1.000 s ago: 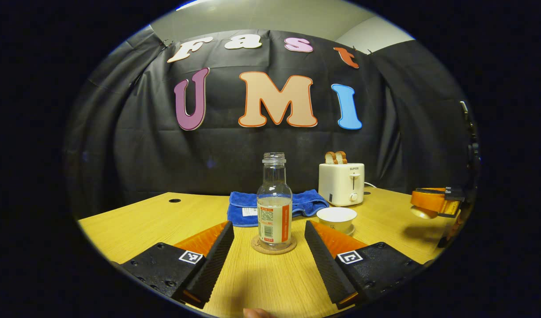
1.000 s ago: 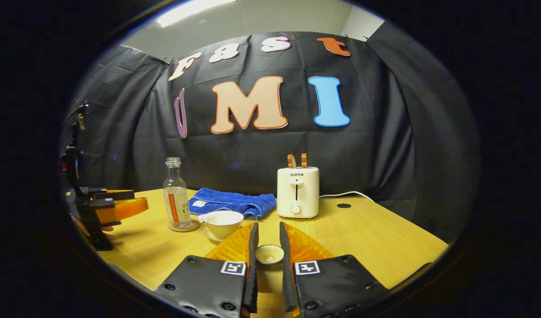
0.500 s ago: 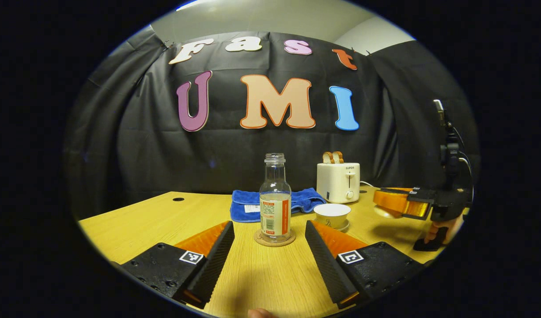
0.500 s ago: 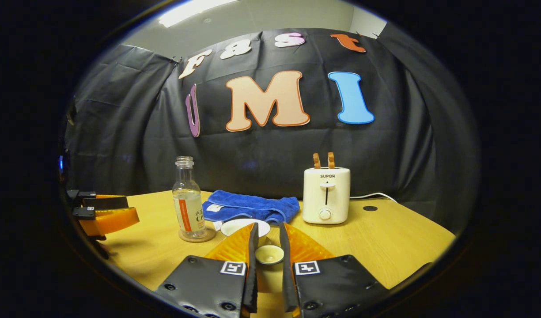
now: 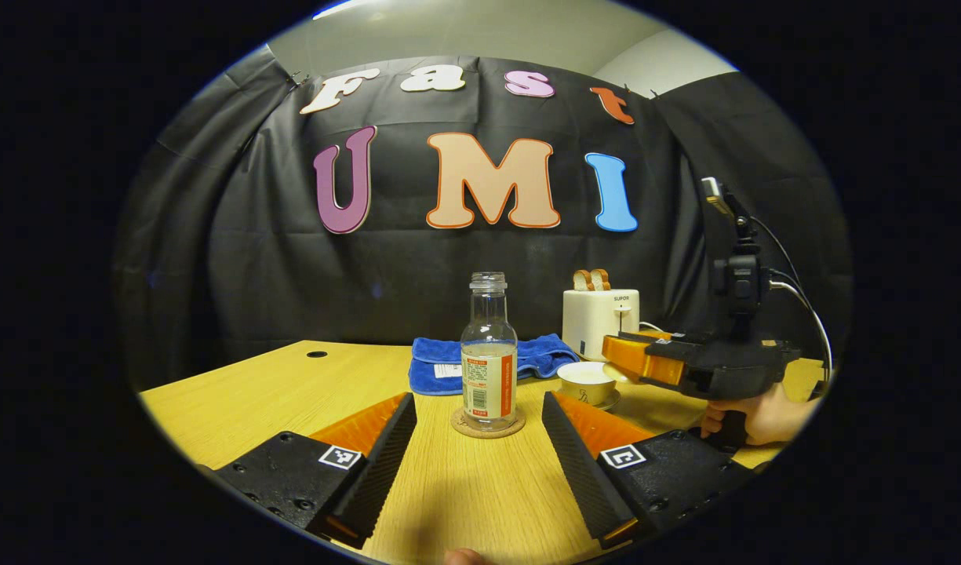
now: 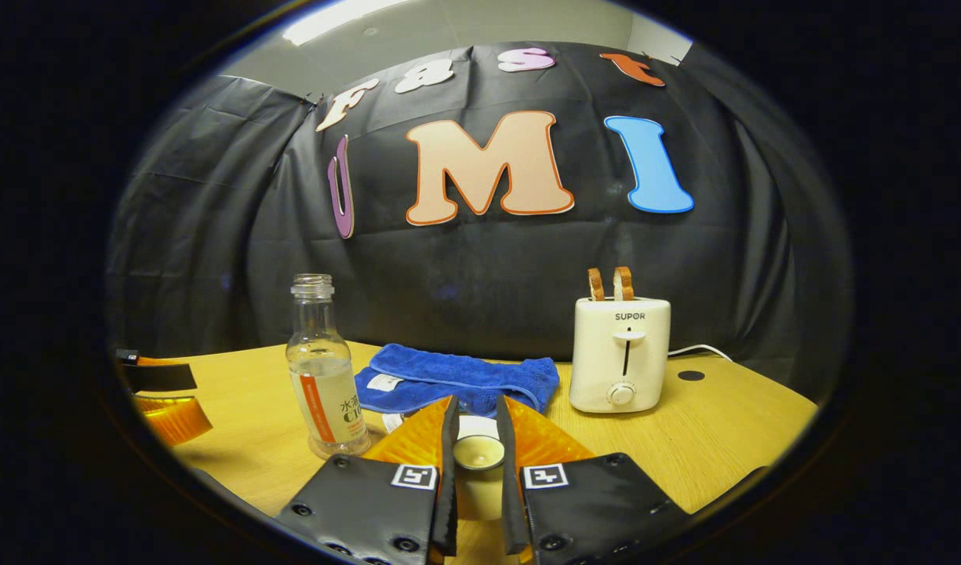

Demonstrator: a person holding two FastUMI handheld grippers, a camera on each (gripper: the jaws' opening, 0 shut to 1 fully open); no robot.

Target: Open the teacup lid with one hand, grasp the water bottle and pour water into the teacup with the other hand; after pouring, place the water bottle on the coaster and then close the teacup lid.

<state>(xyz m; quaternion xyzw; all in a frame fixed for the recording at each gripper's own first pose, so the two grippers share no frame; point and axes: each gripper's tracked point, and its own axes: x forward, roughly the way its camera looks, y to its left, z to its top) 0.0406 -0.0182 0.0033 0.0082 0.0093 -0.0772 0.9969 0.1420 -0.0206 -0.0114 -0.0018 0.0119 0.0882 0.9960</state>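
Two pairs of tongs are what we see nearest. In the left gripper view our left tongs (image 5: pixel 478 451) stand wide open over the desk (image 5: pixel 237 400), holding nothing. Just beyond them the water bottle (image 5: pixel 488 361) stands upright, uncapped, on its round coaster (image 5: pixel 488 428). In the right gripper view our right tongs (image 6: pixel 474 471) are closed on the teacup lid (image 6: pixel 478 451), both fingers pressing its sides. From the left gripper view we see these tongs held by a hand (image 5: pixel 762 416) with the lid just above the teacup (image 5: pixel 586 383), which sits on its saucer beside the bottle. Farther back a blue towel (image 6: pixel 456 380) lies folded, and a white toaster (image 6: pixel 620 353) with bread stands near the desk's far edge.
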